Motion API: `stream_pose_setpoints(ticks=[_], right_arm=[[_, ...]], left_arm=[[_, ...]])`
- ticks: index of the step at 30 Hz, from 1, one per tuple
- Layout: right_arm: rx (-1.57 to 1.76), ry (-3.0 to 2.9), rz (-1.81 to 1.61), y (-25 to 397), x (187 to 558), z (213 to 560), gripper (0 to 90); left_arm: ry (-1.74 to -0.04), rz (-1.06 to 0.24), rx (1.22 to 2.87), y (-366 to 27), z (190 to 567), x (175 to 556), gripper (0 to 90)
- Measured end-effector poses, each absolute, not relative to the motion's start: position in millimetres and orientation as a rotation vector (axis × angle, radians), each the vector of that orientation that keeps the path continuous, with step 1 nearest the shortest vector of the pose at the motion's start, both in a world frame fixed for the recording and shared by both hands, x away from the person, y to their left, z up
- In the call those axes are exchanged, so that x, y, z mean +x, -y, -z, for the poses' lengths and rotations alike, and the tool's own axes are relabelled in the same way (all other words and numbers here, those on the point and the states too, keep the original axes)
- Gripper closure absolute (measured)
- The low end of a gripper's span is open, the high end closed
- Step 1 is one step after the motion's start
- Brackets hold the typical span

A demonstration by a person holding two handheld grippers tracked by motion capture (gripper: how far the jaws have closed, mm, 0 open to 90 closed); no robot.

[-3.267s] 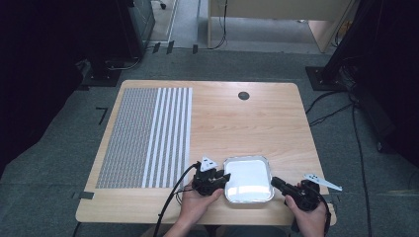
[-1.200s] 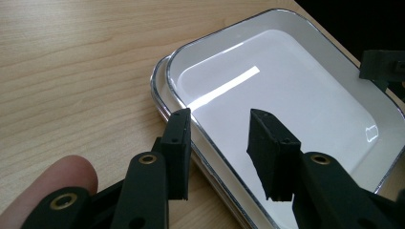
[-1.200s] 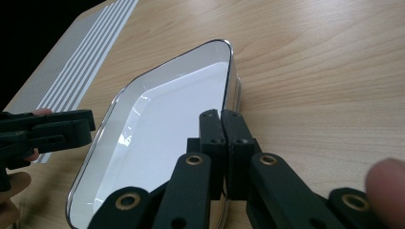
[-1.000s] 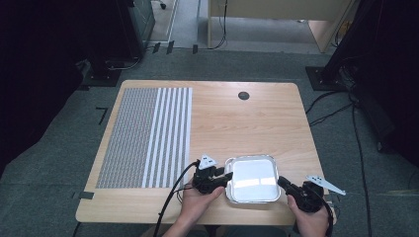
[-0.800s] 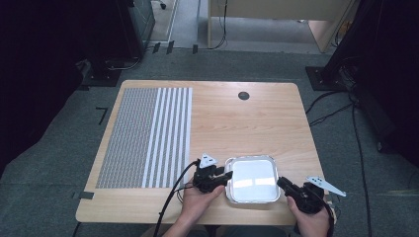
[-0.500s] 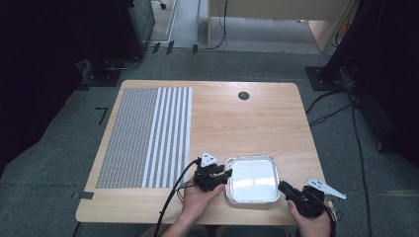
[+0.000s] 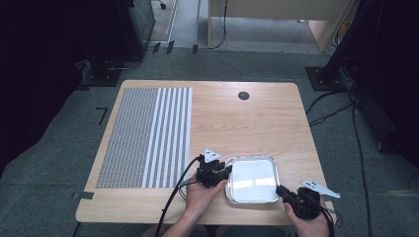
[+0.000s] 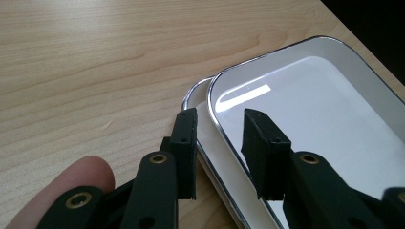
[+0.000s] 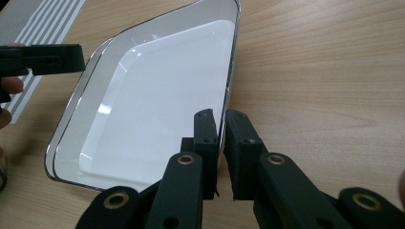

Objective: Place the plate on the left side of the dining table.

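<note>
Two white trays with chrome rims lie nested at the table's near edge. The upper tray (image 7: 252, 178) (image 8: 310, 105) (image 9: 157, 95) sits slightly askew, so a corner of the lower tray (image 8: 197, 98) shows beside it. My left gripper (image 7: 223, 172) (image 8: 220, 119) is open at the trays' left side, its jaws straddling the upper tray's rim without closing on it. My right gripper (image 7: 279, 189) (image 9: 221, 117) is at the near right corner, its jaws pinched on the upper tray's thin rim.
The wooden table (image 7: 247, 123) carries a grey and white striped mat (image 7: 148, 138) on its left half and a small black round port (image 7: 243, 95) at the back. Cables trail off the near edge. Dark furniture and cables surround the table.
My right gripper has drawn back toward the near edge while holding the tray's corner. The left gripper has stayed at the trays' left rim.
</note>
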State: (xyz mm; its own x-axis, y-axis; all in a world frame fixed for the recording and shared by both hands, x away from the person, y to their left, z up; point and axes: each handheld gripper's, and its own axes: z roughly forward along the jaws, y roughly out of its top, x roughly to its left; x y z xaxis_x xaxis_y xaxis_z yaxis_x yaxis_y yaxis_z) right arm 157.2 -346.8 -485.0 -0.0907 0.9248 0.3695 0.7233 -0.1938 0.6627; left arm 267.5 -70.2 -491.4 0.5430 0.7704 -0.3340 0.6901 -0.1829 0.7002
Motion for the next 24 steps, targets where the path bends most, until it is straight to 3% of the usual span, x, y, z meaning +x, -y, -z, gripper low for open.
stream_pose_setpoints(ticks=[18,24], right_arm=[[2.064,-1.706,-1.205,354.8,158.5,488.7,88.8],[2.074,-1.701,-1.211,355.1,158.4,489.3,89.0]], left_arm=[[-1.176,-0.113,1.915,76.1,488.6,267.3,68.9],[-1.192,-0.083,1.929,80.1,487.9,269.5,77.5]])
